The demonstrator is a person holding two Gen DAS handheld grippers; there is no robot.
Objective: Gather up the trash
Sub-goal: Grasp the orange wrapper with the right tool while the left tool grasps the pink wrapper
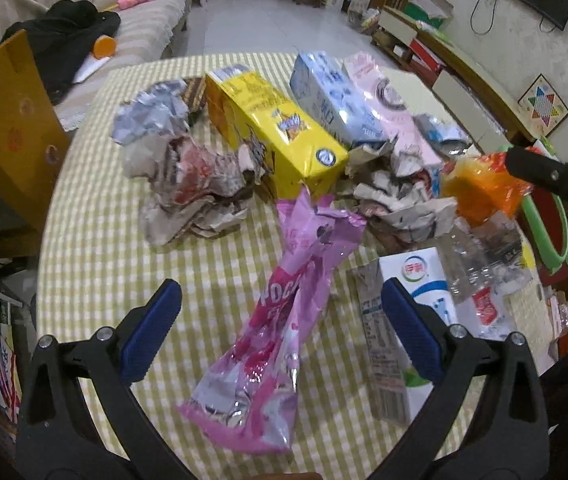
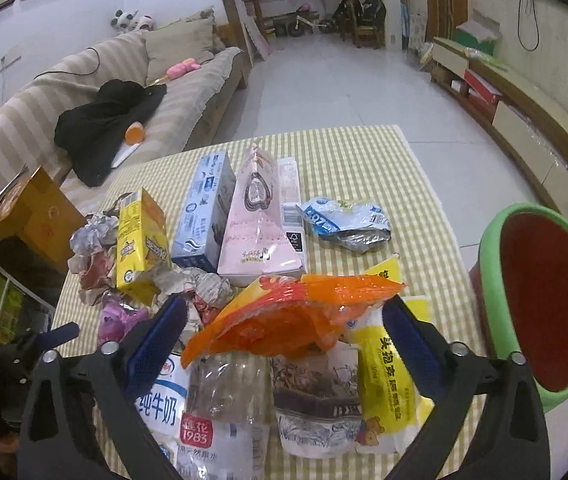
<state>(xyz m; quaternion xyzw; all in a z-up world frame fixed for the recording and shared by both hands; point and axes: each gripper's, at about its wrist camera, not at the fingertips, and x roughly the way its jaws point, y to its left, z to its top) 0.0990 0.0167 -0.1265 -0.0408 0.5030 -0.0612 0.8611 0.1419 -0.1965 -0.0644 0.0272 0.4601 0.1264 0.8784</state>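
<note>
Left gripper [image 1: 281, 304] fingers spread wide, straddling pink snack wrapper [image 1: 279, 316] near table's near edge; nothing pinched. Right gripper [image 2: 284, 332] likewise spread around orange plastic wrapper [image 2: 288, 312] atop bottle and cartons by right edge.

Green-rimmed bin [image 2: 540, 312] just off right edge.

Advice: lower onto wrapper's crumpled ridge, close on fold not flat film, lift clear before swinging to bin; avoid snagging white milk carton [image 1: 424, 280] alongside.
</note>
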